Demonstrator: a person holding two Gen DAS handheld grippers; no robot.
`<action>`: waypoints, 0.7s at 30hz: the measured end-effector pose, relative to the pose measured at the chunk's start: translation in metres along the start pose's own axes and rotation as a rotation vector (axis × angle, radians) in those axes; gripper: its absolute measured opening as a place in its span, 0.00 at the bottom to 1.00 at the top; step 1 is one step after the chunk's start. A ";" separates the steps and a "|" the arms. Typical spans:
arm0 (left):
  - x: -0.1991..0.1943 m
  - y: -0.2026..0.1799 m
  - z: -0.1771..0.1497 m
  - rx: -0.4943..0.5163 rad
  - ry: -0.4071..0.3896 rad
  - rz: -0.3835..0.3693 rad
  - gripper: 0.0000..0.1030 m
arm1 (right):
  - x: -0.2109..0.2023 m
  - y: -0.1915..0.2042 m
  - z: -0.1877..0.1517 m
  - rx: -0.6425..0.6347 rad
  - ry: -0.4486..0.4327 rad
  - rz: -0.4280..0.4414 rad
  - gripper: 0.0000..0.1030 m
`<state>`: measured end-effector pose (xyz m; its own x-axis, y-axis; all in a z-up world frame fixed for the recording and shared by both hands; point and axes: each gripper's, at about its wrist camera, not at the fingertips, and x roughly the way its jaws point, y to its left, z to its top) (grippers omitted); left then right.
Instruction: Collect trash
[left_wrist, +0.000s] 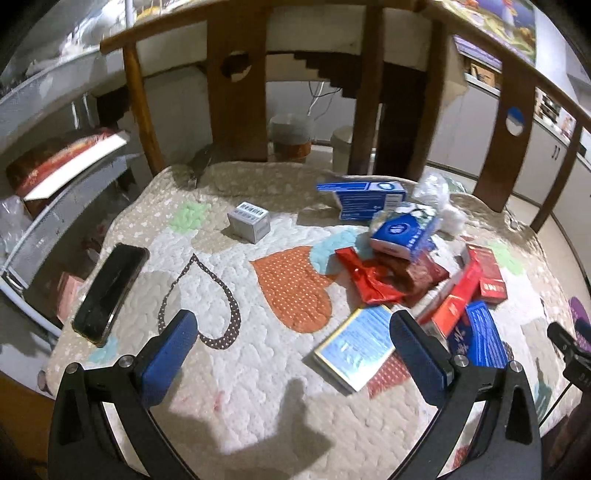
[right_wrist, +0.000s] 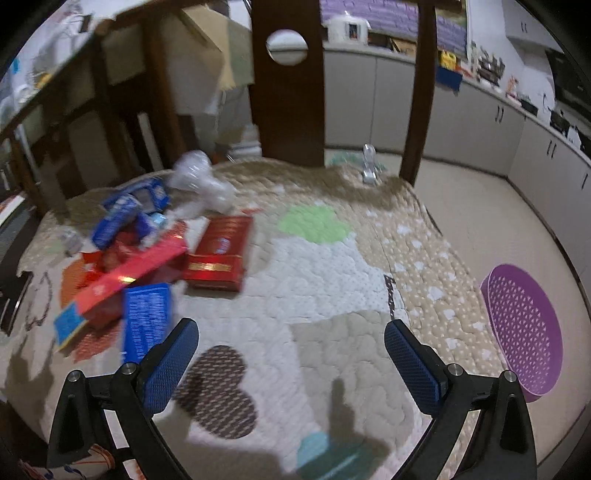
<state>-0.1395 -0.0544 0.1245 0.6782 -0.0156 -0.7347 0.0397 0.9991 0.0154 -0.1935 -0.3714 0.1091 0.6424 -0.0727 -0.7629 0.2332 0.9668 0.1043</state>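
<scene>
A pile of trash lies on a quilted mat (left_wrist: 236, 398): red boxes (left_wrist: 484, 273), a blue tissue pack (left_wrist: 402, 232), a blue box (left_wrist: 365, 195), a red wrapper (left_wrist: 365, 280), crumpled clear plastic (left_wrist: 439, 203) and a silver-framed flat pack (left_wrist: 354, 347). A small grey box (left_wrist: 248, 220) stands apart. My left gripper (left_wrist: 291, 343) is open and empty above the mat, left of the pile. My right gripper (right_wrist: 291, 350) is open and empty over bare mat (right_wrist: 332, 280), right of the red box (right_wrist: 221, 254) and blue pack (right_wrist: 146, 325). A purple mesh basket (right_wrist: 524, 328) sits at its right.
A black phone (left_wrist: 109, 291) lies at the mat's left edge. Wooden chair and table legs (left_wrist: 236, 77) stand behind the mat. A wire shelf (left_wrist: 48, 155) is at the left. Cabinets (right_wrist: 480, 122) line the far right wall. A small clear item (right_wrist: 369, 166) stands at the mat's far edge.
</scene>
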 end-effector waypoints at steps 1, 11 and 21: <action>-0.004 -0.003 -0.001 0.012 -0.008 0.005 1.00 | -0.007 0.004 0.000 -0.006 -0.017 0.000 0.99; -0.032 -0.012 -0.015 0.056 -0.004 -0.048 1.00 | -0.049 0.023 -0.001 -0.047 -0.077 -0.056 0.99; -0.045 -0.023 -0.025 0.121 -0.007 -0.032 1.00 | -0.071 0.017 0.000 -0.055 -0.086 -0.172 0.99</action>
<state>-0.1889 -0.0758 0.1400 0.6801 -0.0480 -0.7315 0.1496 0.9859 0.0743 -0.2350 -0.3496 0.1647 0.6571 -0.2565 -0.7088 0.3061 0.9501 -0.0601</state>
